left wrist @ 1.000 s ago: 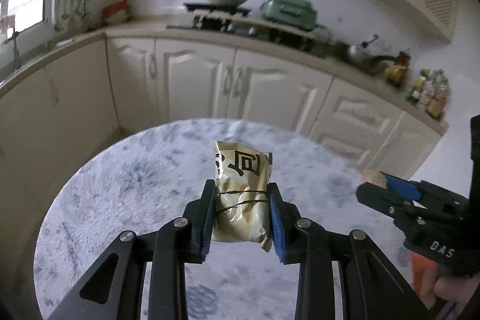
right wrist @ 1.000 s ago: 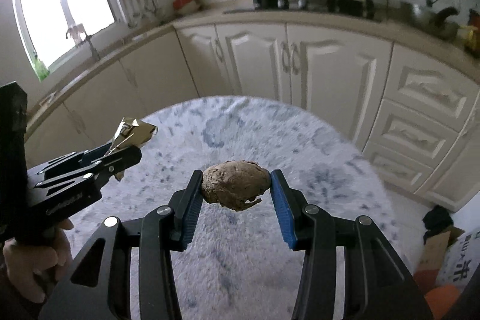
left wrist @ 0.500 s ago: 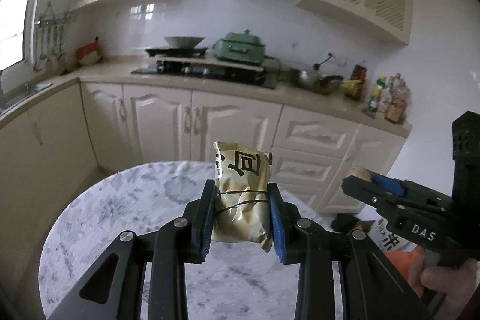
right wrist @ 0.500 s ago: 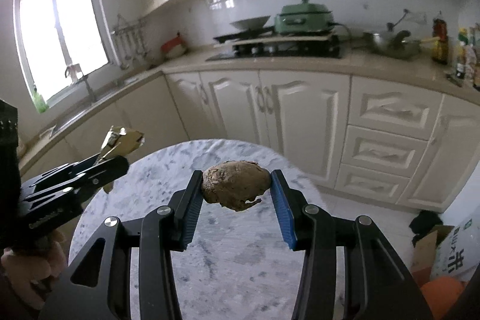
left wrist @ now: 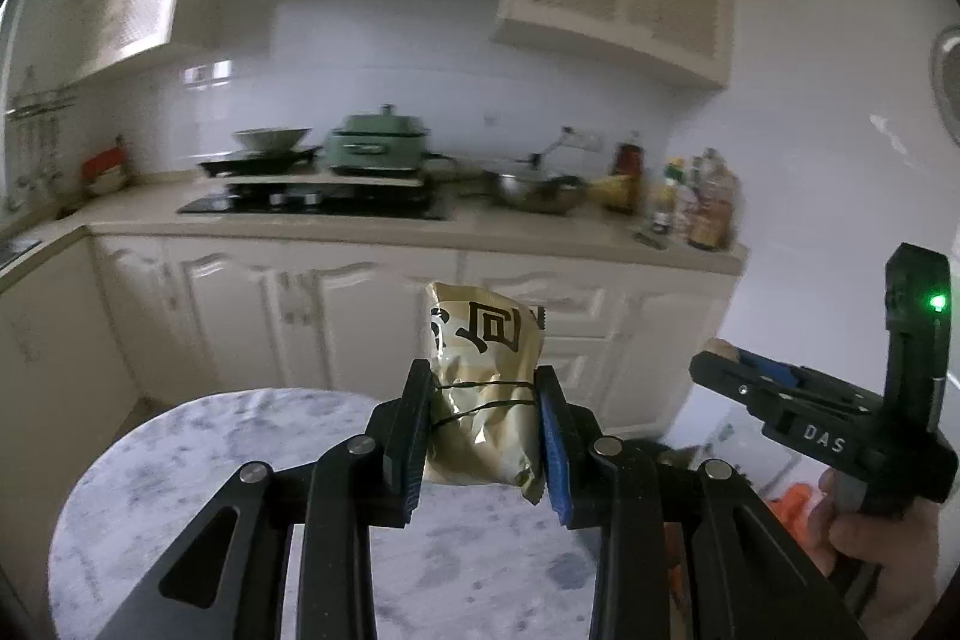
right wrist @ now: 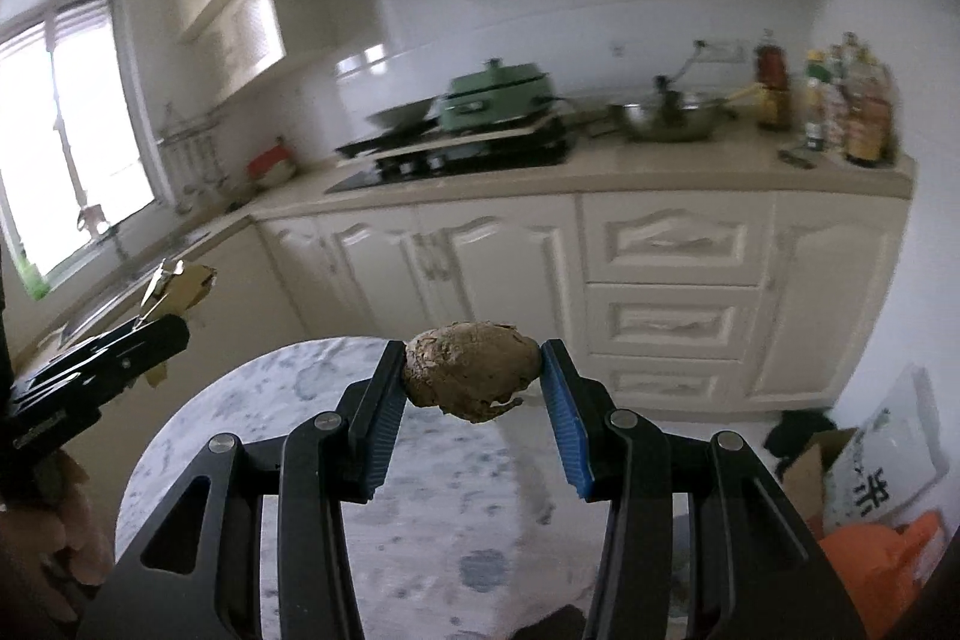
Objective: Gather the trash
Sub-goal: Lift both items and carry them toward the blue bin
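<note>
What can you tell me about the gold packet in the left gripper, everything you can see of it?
The gold packet is a crinkled, shiny foil-like pouch with large black characters printed near its top. It stands roughly upright, clamped at mid-height between the left gripper pads, held in the air above the round marbled table. Two thin dark bands cross its middle. Its lower corner is creased.

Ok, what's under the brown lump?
Under the brown lump, clamped in the right gripper, lies only bare round table. The gripper's arms hide the table nearer the camera.
</note>
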Demonstrator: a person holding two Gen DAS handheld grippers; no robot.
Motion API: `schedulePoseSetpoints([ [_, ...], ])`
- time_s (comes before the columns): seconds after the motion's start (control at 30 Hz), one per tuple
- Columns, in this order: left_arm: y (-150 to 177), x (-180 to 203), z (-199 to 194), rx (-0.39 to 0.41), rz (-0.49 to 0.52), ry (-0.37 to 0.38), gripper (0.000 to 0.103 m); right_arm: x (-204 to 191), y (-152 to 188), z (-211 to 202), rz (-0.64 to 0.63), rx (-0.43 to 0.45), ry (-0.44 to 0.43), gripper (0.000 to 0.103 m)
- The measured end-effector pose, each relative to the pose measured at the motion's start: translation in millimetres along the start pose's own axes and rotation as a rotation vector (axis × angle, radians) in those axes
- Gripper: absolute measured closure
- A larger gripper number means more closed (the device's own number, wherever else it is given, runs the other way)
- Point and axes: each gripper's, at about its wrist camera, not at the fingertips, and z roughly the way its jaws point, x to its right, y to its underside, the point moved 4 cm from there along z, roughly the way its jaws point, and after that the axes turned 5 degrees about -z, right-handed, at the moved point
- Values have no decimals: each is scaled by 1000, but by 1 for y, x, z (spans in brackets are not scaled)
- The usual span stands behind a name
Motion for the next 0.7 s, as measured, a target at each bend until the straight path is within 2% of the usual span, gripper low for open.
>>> schedulePoseSetpoints([
  [0.23, 4, 58, 60, -86, 61, 126, 74, 74, 16, -17, 88, -10, 117, 57],
  [0.4, 26, 107, 115, -206, 104, 210, 74, 136, 42, -11, 174, -62, 201, 57],
  [0.6, 60, 142, 180, -369, 120, 239, 74, 200, 89, 11, 295, -156, 248, 58],
  [0.7, 67, 162, 208, -422, 135, 247, 74, 225, 108, 26, 335, -202, 252, 57],
])
